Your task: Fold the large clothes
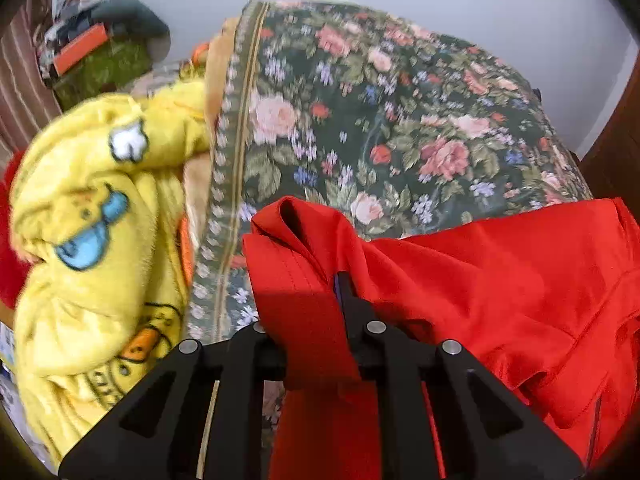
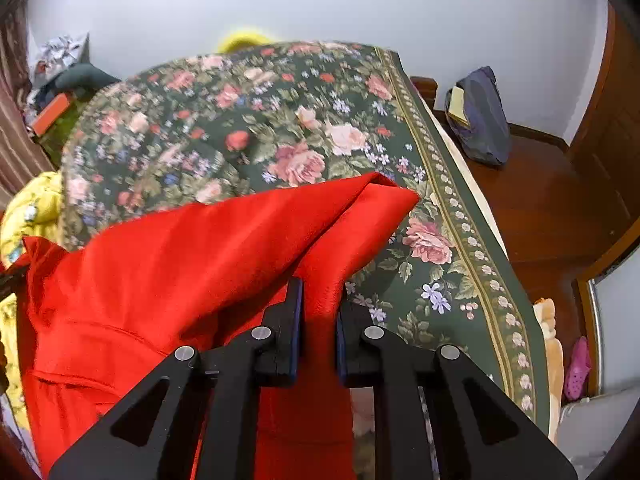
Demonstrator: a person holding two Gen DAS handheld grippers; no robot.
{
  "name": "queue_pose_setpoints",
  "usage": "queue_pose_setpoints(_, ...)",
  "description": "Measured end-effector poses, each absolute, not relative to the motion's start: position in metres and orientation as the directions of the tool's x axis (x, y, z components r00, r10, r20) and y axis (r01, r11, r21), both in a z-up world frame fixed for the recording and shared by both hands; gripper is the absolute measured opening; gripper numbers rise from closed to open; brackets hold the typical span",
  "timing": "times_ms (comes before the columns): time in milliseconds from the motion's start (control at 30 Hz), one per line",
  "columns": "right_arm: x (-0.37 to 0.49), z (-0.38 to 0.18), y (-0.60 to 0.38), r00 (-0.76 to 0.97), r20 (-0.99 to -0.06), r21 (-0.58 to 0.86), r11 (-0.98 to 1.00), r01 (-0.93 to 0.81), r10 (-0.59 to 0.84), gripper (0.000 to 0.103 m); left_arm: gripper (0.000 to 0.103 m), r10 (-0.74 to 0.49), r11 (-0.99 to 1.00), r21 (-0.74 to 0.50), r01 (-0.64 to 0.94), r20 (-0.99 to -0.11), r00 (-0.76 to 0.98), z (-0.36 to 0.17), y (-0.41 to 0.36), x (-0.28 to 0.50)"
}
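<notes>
Both tools, left (image 1: 310, 312) and right (image 2: 319, 312), pinch red garment (image 1: 480, 280) over bed (image 1: 360, 120); no fold made yet.

No legible text; only blurred dark lettering on the yellow blanket (image 1: 100, 384).
</notes>
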State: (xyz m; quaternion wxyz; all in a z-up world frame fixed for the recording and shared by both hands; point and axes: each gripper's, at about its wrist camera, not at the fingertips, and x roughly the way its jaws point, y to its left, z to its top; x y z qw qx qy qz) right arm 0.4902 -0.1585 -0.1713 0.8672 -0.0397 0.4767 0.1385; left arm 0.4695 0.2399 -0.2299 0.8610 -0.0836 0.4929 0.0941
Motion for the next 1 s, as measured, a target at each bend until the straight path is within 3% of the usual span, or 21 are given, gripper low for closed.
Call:
queue_pose_setpoints(167,0.491,-0.190,-0.156,0.507,-0.849,0.012,0.964,-0.264,0.150,0.021,0.017,0.056,0.965,-0.063,-0.254,-0.898,0.437,-0.265,0.239,0.471)
queue_pose_setpoints(333,0.484,-0.190,-0.157,0.526,-0.845,-0.059,0.964,-0.260,0.091,0.043,0.023,0.054,0.963,-0.063,-0.261,-0.906,0.420,-0.276,0.239,0.461)
queue_pose_setpoints(433,0.476,-0.181,-0.157,0.522,-0.849,-0.084,0.957,-0.279,0.078,0.045,0.026,0.081,0.964,-0.033,-0.264,-0.909,0.408,-0.269,0.238,0.453)
queue_pose_setpoints(633,0.443,-0.156,-0.154,0.509,-0.856,-0.085,0.943,-0.322,0.096,0.045,0.028,0.099,0.965,-0.024,-0.261,-0.887,0.451,-0.230,0.238,0.422)
queue_pose_setpoints(767,0.410,-0.127,-0.152,0.532,-0.838,-0.084,0.933,-0.349,0.124,0.045,0.036,0.098,0.970,-0.030,-0.241,-0.860,0.501,-0.195,0.232,0.395)
queue_pose_setpoints(900,0.380,-0.098,-0.155,0.568,-0.809,-0.079,0.930,-0.359,0.150,0.057,0.041,0.099,0.980,-0.014,-0.197,-0.827,0.553,-0.159,0.219,0.359)
queue_pose_setpoints(1000,0.354,-0.077,-0.159,0.604,-0.778,-0.082,0.927,-0.367,0.171,0.060,0.047,0.086,0.988,-0.006,-0.154,-0.809,0.582,-0.139,0.209,0.332)
